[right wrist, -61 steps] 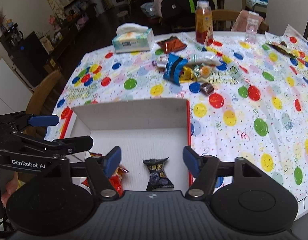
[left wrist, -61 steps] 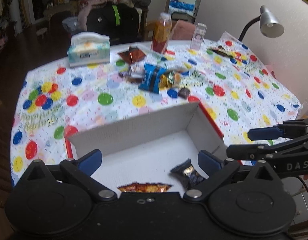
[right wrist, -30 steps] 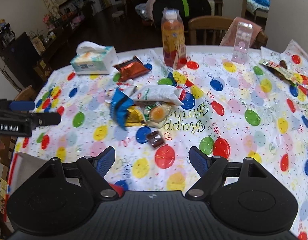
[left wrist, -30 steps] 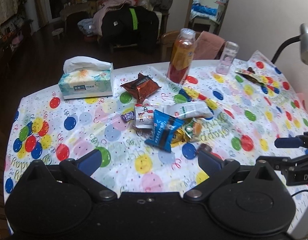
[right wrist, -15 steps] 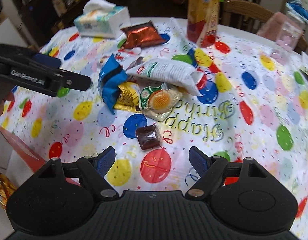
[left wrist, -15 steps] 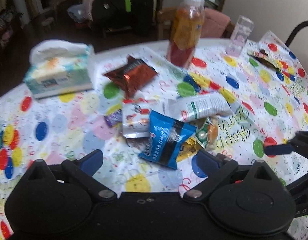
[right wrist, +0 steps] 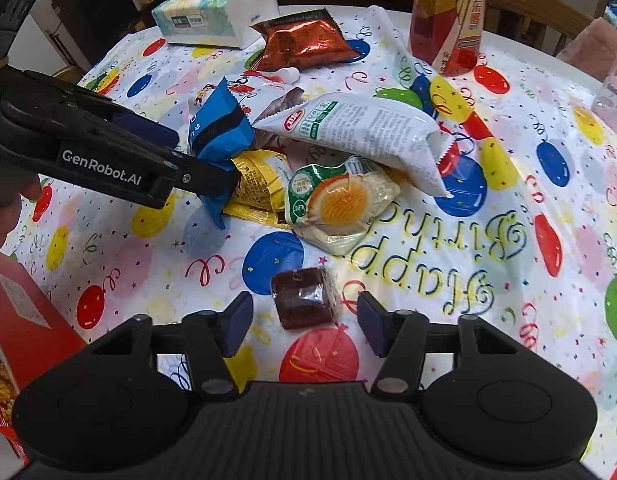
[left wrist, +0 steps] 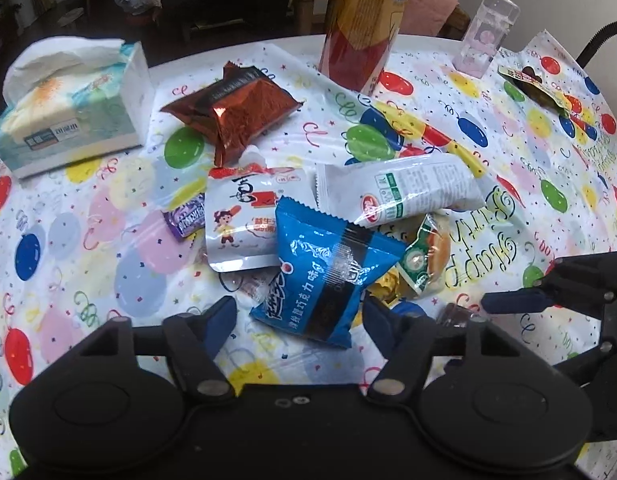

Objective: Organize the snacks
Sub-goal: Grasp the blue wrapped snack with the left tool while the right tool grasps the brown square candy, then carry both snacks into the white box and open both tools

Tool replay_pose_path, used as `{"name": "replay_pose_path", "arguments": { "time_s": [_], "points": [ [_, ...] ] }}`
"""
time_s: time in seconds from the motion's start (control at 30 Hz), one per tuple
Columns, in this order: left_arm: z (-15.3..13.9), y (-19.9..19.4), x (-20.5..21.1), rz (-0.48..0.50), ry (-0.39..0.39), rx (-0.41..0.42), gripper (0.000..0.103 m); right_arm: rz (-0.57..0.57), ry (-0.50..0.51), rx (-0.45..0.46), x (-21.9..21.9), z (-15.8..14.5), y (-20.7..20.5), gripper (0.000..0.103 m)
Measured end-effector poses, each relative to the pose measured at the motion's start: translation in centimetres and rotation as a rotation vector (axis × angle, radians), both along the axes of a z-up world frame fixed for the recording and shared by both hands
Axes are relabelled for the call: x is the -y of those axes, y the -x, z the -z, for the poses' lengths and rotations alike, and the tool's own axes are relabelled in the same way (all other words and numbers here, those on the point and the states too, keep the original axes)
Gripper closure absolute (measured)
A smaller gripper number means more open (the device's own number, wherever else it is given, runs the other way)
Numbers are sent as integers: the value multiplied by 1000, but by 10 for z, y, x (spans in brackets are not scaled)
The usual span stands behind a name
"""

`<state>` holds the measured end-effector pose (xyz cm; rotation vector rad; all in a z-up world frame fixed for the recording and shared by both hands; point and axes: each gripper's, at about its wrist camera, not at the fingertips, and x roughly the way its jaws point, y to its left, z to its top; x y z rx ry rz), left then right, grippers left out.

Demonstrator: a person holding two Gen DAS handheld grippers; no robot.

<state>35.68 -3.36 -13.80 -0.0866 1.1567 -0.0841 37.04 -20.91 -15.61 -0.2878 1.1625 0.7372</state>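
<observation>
On the balloon-print tablecloth lies a pile of snacks. A blue packet (left wrist: 328, 276) (right wrist: 216, 136) lies between the fingers of my left gripper (left wrist: 300, 320) (right wrist: 196, 156), which stands open around it. A small brown wrapped candy (right wrist: 304, 298) lies between the fingers of my open right gripper (right wrist: 304, 320) (left wrist: 536, 284). Further back are a white packet (left wrist: 400, 192) (right wrist: 360, 132), an egg snack (right wrist: 340, 200), a yellow packet (right wrist: 260, 184), a white cartoon pouch (left wrist: 244, 220), a purple candy (left wrist: 184, 220) and a red-brown foil packet (left wrist: 236, 108) (right wrist: 308, 40).
A tissue box (left wrist: 68, 120) (right wrist: 216, 12) stands at the back left, a tall drink bottle (left wrist: 364, 28) (right wrist: 448, 12) and a clear glass (left wrist: 488, 32) at the back. A corner of the red box (right wrist: 16, 312) shows at the lower left of the right wrist view.
Both grippers have moved forward from the box and down to the snack pile. The left now brackets the blue packet and the right brackets the brown candy.
</observation>
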Motion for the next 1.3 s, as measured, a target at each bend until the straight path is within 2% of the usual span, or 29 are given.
{"name": "replay_pose_path", "arguments": {
  "time_s": [0.13, 0.2, 0.37, 0.67, 1.07, 1.3],
  "points": [
    [1, -1, -2, -5, 40, 5, 52, 0, 3, -5, -3, 4, -2, 59],
    [1, -2, -1, -2, 38, 7, 54, 5, 6, -2, -3, 5, -2, 64],
    [0, 0, -2, -15, 33, 12, 61, 16, -1, -5, -3, 4, -3, 66],
    [-10, 11, -9, -59, 35, 19, 62, 36, -35, -8, 6, -11, 6, 67],
    [-46, 51, -14, -102, 42, 40, 62, 53, -59, 20, 22, -59, 35, 67],
    [-70, 80, -15, -87, 71, 54, 62, 62, -54, 26, 25, -91, 66, 67]
  ]
}}
